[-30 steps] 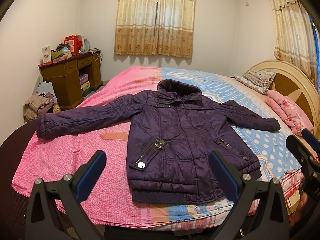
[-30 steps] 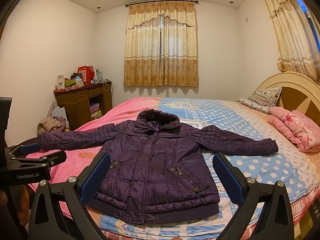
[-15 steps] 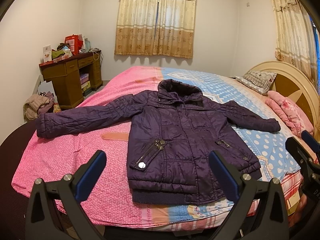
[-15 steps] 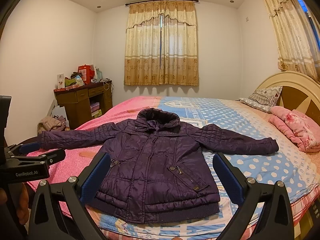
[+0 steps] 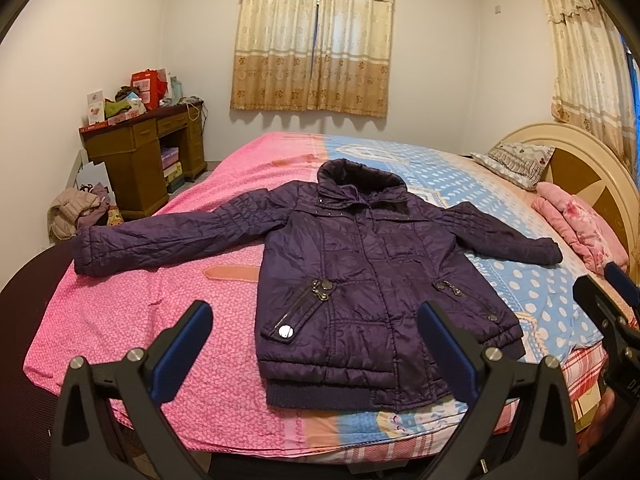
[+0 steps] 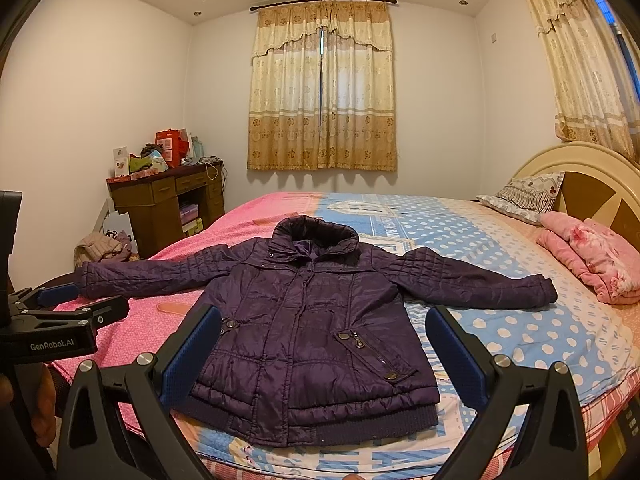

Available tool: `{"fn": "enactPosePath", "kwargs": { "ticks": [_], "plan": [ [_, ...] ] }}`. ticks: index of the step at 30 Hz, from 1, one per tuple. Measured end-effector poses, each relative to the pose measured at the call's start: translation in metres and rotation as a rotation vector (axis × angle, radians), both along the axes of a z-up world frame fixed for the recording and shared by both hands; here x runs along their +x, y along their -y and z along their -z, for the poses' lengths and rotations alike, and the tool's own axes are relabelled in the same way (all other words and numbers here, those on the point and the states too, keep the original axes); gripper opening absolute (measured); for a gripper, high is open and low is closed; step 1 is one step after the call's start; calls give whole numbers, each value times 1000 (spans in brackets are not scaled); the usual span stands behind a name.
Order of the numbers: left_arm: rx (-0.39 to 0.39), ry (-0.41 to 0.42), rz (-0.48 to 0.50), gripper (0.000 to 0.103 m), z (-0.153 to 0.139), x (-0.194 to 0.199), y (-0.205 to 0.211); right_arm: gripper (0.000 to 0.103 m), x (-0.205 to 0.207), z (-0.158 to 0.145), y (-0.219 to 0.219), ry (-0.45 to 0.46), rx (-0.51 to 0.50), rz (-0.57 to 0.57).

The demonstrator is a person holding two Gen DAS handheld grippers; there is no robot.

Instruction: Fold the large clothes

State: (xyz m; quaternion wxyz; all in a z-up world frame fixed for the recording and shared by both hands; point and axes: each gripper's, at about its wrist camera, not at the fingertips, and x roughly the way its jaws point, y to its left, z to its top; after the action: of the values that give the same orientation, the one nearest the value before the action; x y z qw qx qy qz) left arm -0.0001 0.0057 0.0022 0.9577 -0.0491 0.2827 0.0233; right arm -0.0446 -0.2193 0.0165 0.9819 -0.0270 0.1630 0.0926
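Purple quilted jacket (image 5: 360, 280) lies flat on the bed (image 5: 132, 320), sleeves out. Both claws, left (image 5: 316, 344) and right (image 6: 324, 344), hover spread and empty. Slick padding could slip from a shallow pinch, probably.

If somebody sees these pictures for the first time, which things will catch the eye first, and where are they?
First comes the dark purple jacket, spread flat with both sleeves out across the near part of the bed, whose cover is pink on one side and blue with white dots on the other. Next are the left gripper and the right gripper, both open, low in front of the jacket's hem. The gold curtains fill the far wall.
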Motion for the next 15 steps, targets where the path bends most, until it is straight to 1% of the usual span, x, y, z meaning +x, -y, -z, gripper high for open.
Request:
{"fn": "enactPosePath", "kwargs": {
  "ticks": [8,15],
  "plan": [
    [4,-6,-4,103,1,3,-1,102,1,2,1,-6,-1,-5],
    [3,-18,-2,103,8,5,0,102,3,8,1,-16,-4,-37]
  ]
}}
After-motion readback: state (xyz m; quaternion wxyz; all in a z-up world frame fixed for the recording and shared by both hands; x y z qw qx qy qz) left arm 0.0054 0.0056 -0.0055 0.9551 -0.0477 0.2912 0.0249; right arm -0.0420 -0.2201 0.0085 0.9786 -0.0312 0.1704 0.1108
